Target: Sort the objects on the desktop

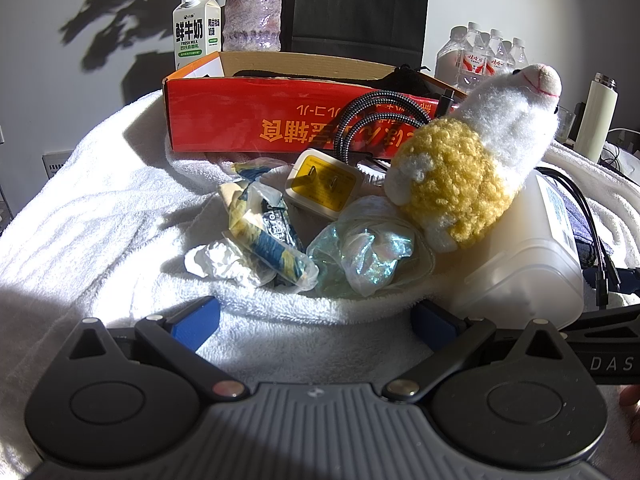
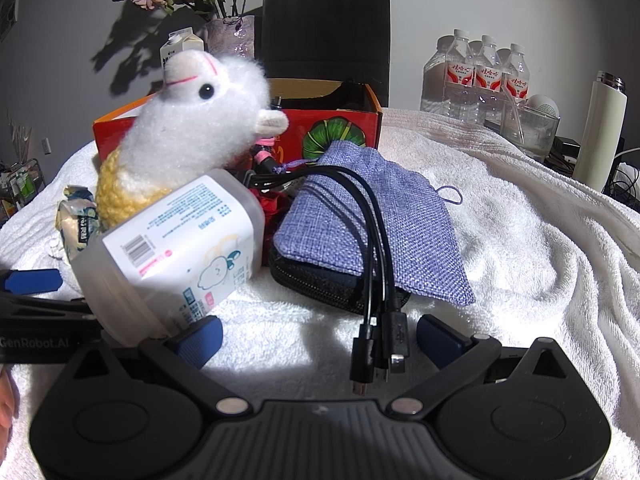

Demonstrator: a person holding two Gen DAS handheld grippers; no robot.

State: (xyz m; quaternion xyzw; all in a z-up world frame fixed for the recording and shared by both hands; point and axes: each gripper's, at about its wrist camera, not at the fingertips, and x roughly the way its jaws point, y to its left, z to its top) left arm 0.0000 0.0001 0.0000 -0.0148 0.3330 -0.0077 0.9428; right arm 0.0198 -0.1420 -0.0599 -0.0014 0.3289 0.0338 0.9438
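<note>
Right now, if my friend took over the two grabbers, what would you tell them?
Left gripper: open, empty, over the white towel.
Right gripper: open, empty; the black cable plugs dangle between its fingers, ungripped.
Things: plush alpaca leans on the tipped white jar; wrappers, charger, purple pouch lie loose in front of the red box.
Done: nothing sorted, as far as the pile shows.
Left: everything on the towel.
</note>
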